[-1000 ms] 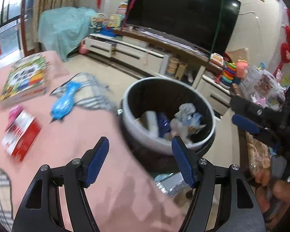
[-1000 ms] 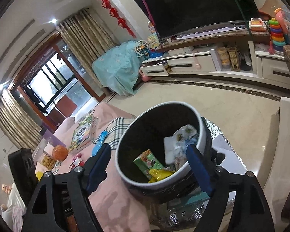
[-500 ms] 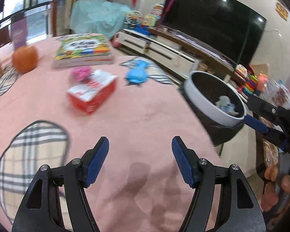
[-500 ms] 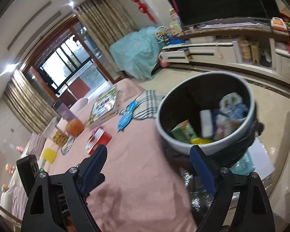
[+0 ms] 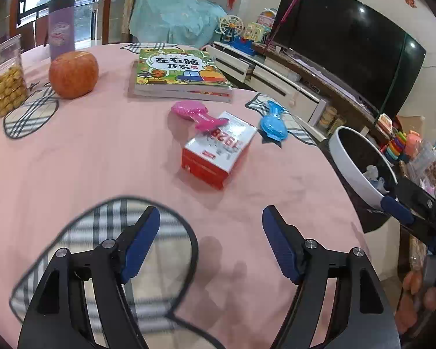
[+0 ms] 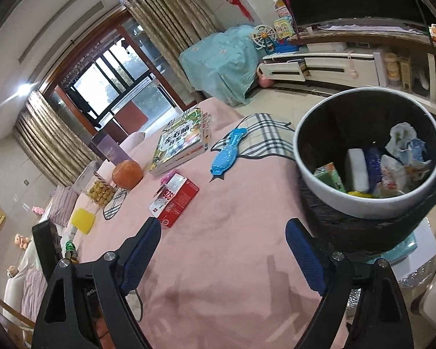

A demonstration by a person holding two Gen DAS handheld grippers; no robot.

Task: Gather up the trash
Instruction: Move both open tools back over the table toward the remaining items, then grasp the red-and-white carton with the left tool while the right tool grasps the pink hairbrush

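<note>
Both my grippers empty over the pink tablecloth (image 5: pixel 101 157).

My left gripper (image 5: pixel 210 244) has its jaws spreading, nothing between them; my right gripper (image 6: pixel 222 256) is wide apart, also empty. The red-and-white carton (image 5: pixel 219 149) lies mid-table ahead (pink toy (image 5: pixel 199 115) touching its far end). The trash bin (image 6: pixel 366 197) stands beside the table edge, holding wrappers.
</note>
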